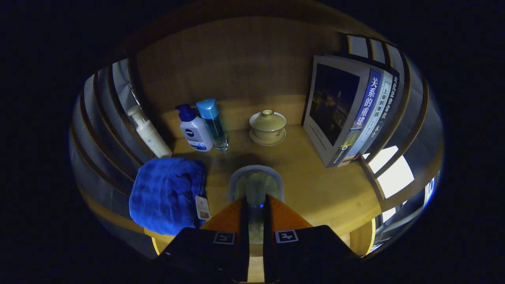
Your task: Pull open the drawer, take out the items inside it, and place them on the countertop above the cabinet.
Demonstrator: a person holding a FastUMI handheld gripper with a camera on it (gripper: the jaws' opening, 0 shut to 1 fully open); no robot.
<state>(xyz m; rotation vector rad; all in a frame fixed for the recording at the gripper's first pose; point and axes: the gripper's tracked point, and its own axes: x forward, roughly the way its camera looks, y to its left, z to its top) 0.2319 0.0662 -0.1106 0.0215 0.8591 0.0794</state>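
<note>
My gripper (255, 202) is shut on a clear glass cup (255, 182), its two fingers pressed close on the near wall. The cup's rim stands just ahead of the fingertips, over the wooden countertop (315, 189). I cannot tell whether the cup's base touches the wood. A folded blue towel (167, 193) with a tag lies on the countertop to the left of the fingers.
Beyond the cup, a lidded tea bowl on a saucer (268, 127) sits near the back wall. To its left stand a white pump bottle (149, 134), a blue-pump lotion bottle (195, 132) and a blue-capped clear bottle (214, 124). Books (349, 110) lean at the right.
</note>
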